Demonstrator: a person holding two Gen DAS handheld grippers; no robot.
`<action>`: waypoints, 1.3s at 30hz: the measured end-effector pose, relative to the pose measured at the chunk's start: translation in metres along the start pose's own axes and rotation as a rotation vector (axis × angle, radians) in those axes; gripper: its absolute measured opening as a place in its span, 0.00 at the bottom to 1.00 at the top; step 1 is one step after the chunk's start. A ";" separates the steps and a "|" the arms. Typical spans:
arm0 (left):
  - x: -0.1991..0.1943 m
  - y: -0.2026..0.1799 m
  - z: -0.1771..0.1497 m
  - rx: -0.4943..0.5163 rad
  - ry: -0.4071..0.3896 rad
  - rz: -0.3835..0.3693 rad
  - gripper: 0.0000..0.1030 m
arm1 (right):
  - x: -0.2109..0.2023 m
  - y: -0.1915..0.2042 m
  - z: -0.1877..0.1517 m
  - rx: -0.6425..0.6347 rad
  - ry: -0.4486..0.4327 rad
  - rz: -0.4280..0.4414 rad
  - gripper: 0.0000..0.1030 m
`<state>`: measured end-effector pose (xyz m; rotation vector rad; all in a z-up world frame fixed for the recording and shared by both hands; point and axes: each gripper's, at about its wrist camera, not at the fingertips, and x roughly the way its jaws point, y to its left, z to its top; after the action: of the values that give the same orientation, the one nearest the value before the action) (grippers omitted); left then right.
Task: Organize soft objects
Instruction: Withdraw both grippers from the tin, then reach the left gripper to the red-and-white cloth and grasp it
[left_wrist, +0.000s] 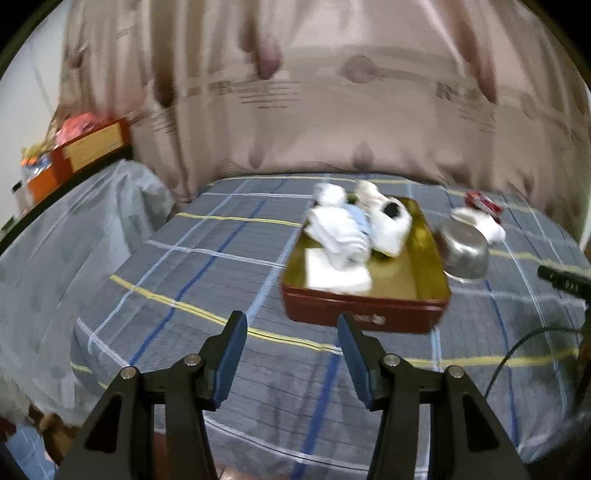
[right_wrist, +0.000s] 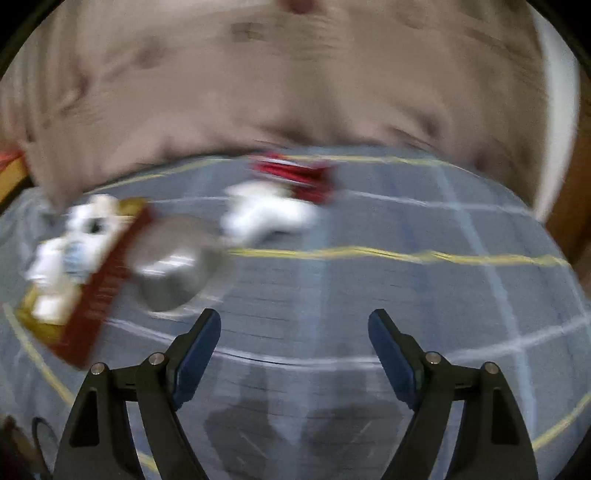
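Note:
A red tin box (left_wrist: 364, 314) with a gold inside sits on the plaid bed; several white soft items (left_wrist: 354, 229) lie piled in it. It shows blurred at the left of the right wrist view (right_wrist: 99, 284). A loose white soft item (left_wrist: 480, 221) lies on the bed behind a steel bowl (left_wrist: 465, 251); it also shows in the right wrist view (right_wrist: 266, 214). My left gripper (left_wrist: 291, 325) is open and empty, just in front of the box. My right gripper (right_wrist: 293, 325) is open and empty above bare bed.
A small red packet (left_wrist: 484, 201) lies behind the loose white item, also in the right wrist view (right_wrist: 295, 177). The steel bowl (right_wrist: 173, 273) is beside the box. A beige curtain (left_wrist: 332, 92) hangs behind the bed. A cluttered shelf (left_wrist: 74, 155) stands at far left. A black cable (left_wrist: 517, 354) lies at right.

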<state>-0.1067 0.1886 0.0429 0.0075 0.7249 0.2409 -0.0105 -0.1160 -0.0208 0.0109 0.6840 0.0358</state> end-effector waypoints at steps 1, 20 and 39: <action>0.000 -0.006 -0.001 0.020 0.006 -0.020 0.51 | 0.002 -0.018 -0.003 0.015 0.004 -0.045 0.78; 0.078 -0.141 0.138 -0.010 0.306 -0.645 0.56 | 0.034 -0.129 -0.021 0.155 0.089 -0.147 0.80; 0.302 -0.264 0.214 -0.366 0.729 -0.814 0.57 | 0.026 -0.138 -0.022 0.205 0.032 0.027 0.80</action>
<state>0.3092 0.0153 -0.0185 -0.7442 1.3302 -0.4363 -0.0006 -0.2526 -0.0575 0.2171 0.7171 -0.0089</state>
